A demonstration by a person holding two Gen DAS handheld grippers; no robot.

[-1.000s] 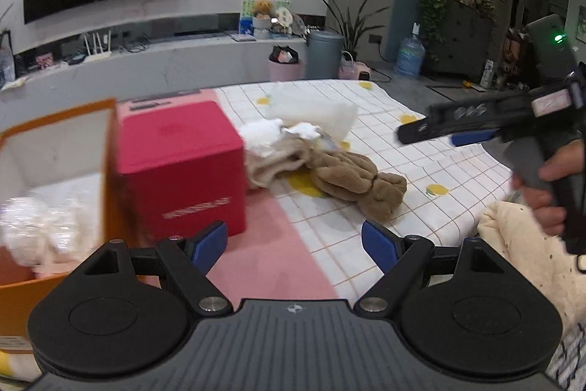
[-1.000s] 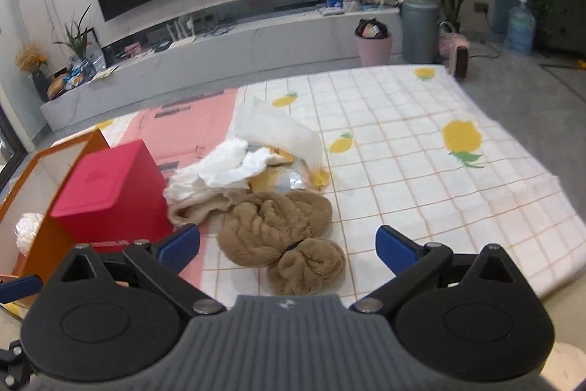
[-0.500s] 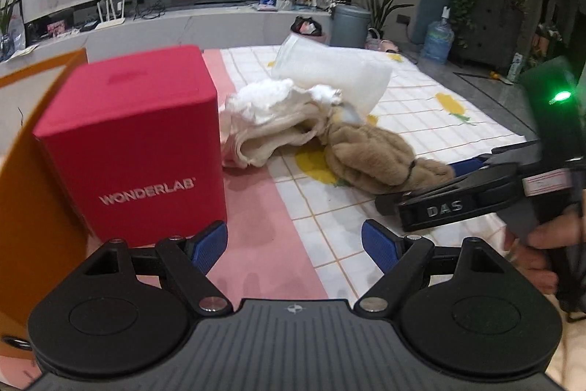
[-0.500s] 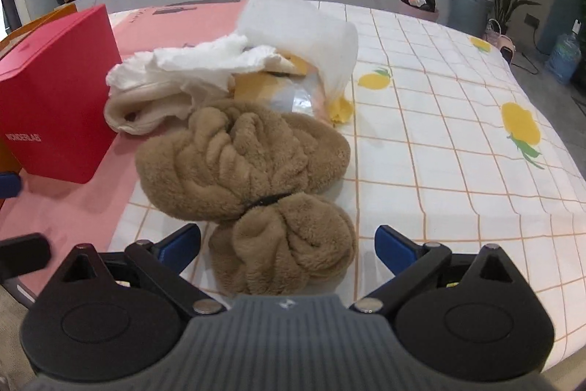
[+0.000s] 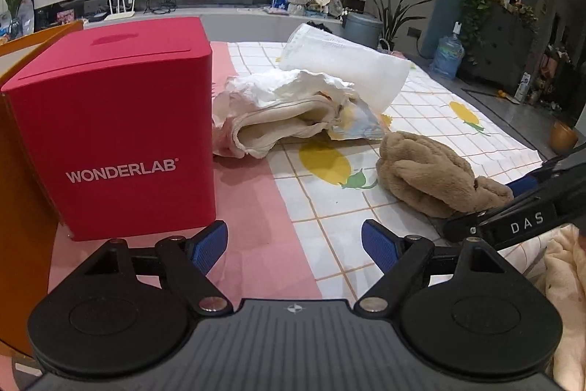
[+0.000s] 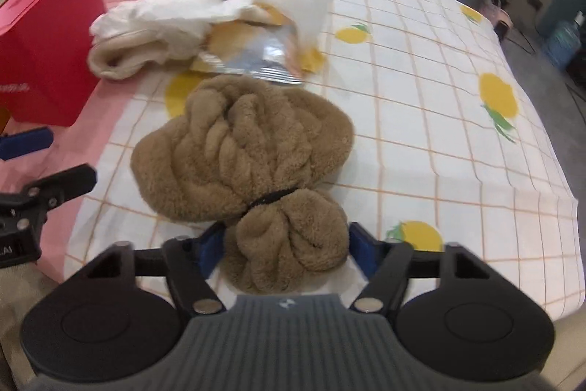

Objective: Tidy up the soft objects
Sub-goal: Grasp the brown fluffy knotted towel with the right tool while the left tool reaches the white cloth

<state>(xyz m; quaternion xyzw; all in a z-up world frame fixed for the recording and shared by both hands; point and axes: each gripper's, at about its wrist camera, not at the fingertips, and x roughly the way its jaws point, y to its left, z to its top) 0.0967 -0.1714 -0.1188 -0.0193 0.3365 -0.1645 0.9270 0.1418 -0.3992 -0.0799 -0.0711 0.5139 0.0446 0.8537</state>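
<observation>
A brown fluffy towel bundle (image 6: 241, 152), tied with a black band, lies on the checked cloth; it also shows in the left wrist view (image 5: 432, 171). My right gripper (image 6: 285, 248) is open, its jaws on either side of the bundle's small knotted end (image 6: 293, 240). In the left wrist view the right gripper (image 5: 520, 207) reaches in from the right. My left gripper (image 5: 295, 242) is open and empty over the pink mat, in front of a red WONDERLAB box (image 5: 113, 123). A cream cloth with white crumpled paper (image 5: 282, 112) lies beyond.
An orange box (image 5: 18, 193) stands left of the red box. A white plastic bag (image 5: 351, 68) and a foil packet (image 6: 256, 57) lie behind the cloths. The table's right edge (image 6: 564, 207) is near. A cream garment (image 5: 564, 299) is at the lower right.
My right gripper has moved forward and down until its jaws straddle the brown bundle's knotted end. My left gripper has shifted slightly closer to the red box.
</observation>
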